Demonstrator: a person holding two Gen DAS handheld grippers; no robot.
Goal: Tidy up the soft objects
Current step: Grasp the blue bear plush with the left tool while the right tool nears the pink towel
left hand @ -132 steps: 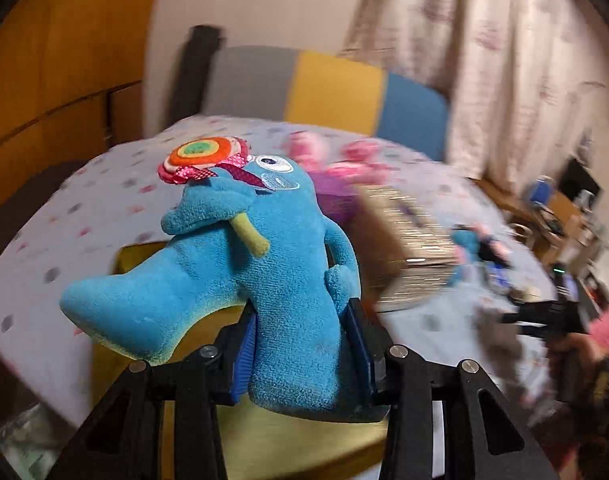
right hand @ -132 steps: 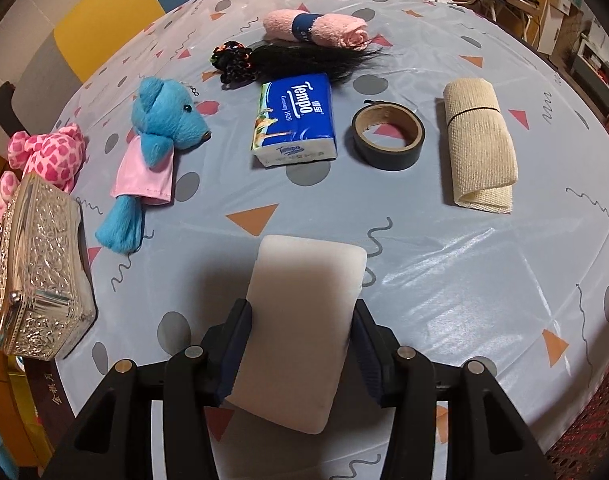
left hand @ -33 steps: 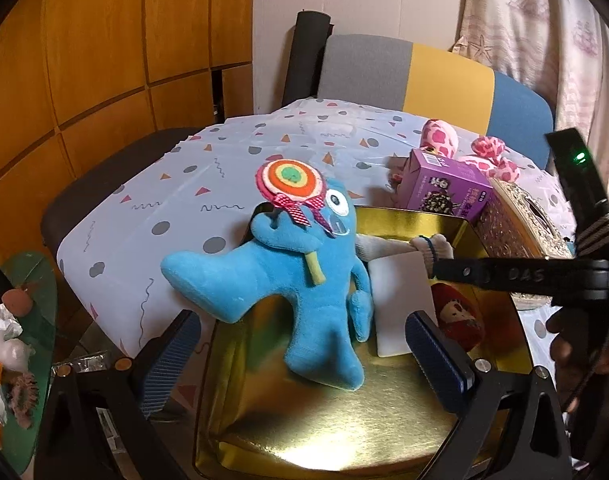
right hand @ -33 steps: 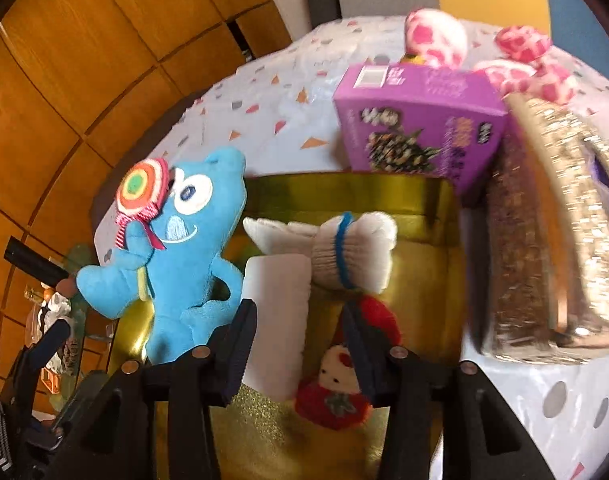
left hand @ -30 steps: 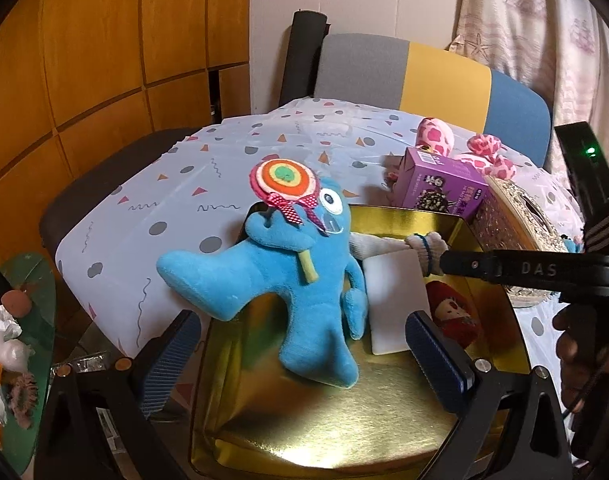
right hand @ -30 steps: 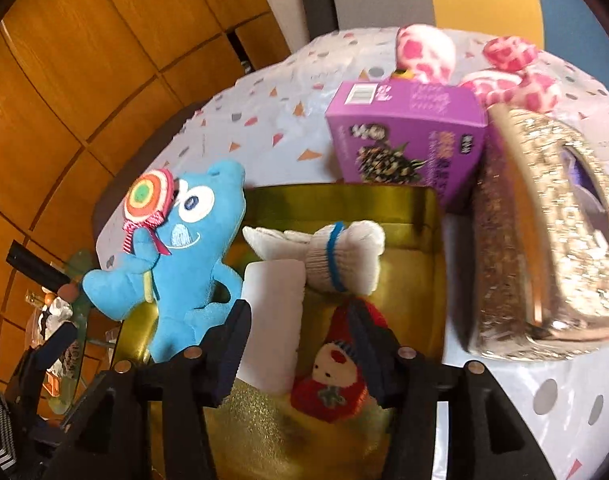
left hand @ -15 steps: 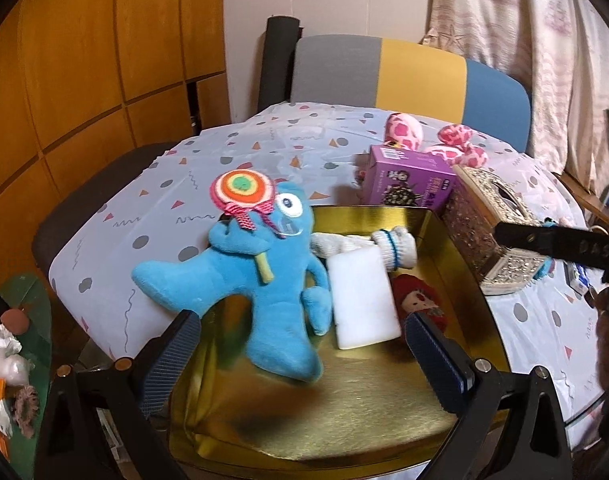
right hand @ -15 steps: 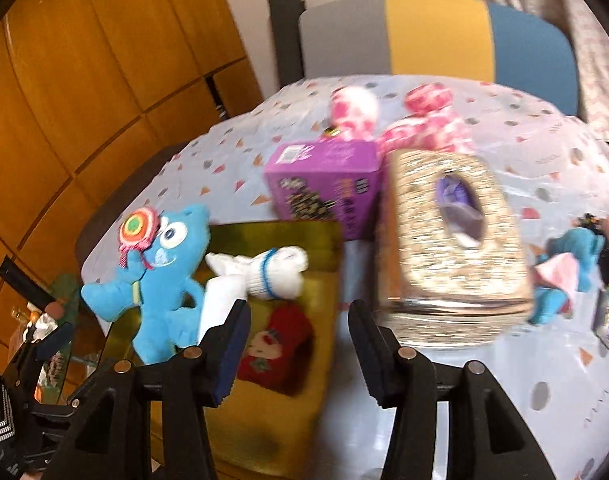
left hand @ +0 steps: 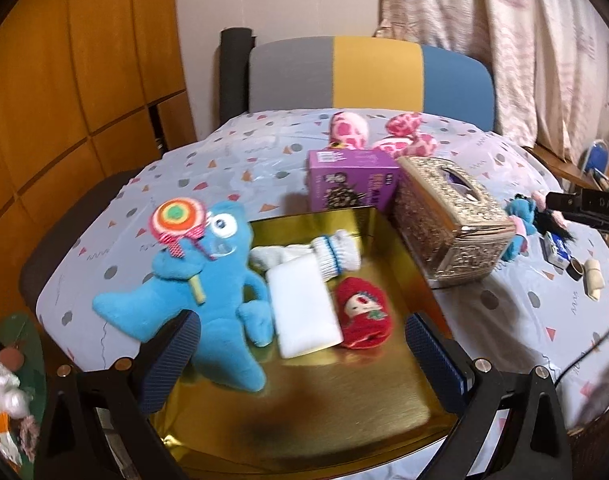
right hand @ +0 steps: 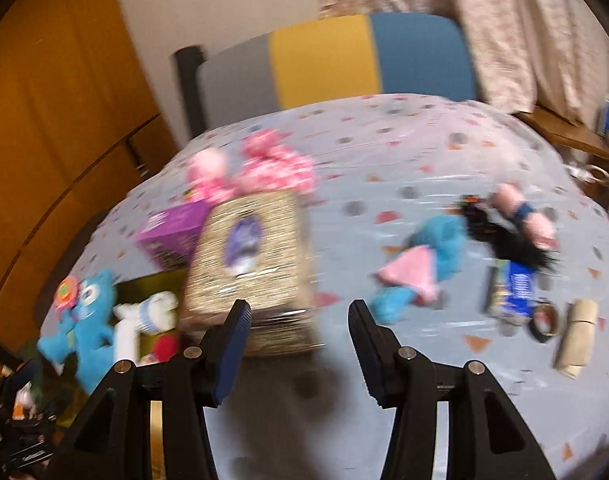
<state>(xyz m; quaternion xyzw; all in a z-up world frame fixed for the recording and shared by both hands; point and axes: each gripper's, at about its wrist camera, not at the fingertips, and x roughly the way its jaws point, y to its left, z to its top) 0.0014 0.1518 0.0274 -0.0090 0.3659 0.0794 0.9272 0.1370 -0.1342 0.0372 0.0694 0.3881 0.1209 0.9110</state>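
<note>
A gold tray (left hand: 384, 248) holds a blue monster plush (left hand: 216, 280), a white sponge (left hand: 302, 312), a rolled white sock (left hand: 328, 252) and a red doll plush (left hand: 364, 312). My left gripper (left hand: 302, 346) hovers open over the tray's near end, with nothing between its fingers. My right gripper (right hand: 299, 316) is open and empty above the tablecloth, in a blurred view. A blue teddy with a pink cloth (right hand: 420, 264) lies ahead of it to the right. Further right are a pink towel roll (right hand: 520, 216) and a beige cloth roll (right hand: 576, 340).
An ornate metal tissue box (right hand: 252, 256) and a purple box (left hand: 350, 178) stand beside the tray, with a pink spotted plush (left hand: 348, 130) behind them. A black hairpiece (right hand: 500, 236), a tissue pack (right hand: 512, 288) and a tape ring (right hand: 544, 324) lie near the teddy. A striped chair back (left hand: 368, 76) stands beyond the table.
The blue monster and the sponge, held earlier, now lie in the tray. My right gripper has swung right, away from the tray, to the tissue box and teddy. My left gripper has drawn back slightly.
</note>
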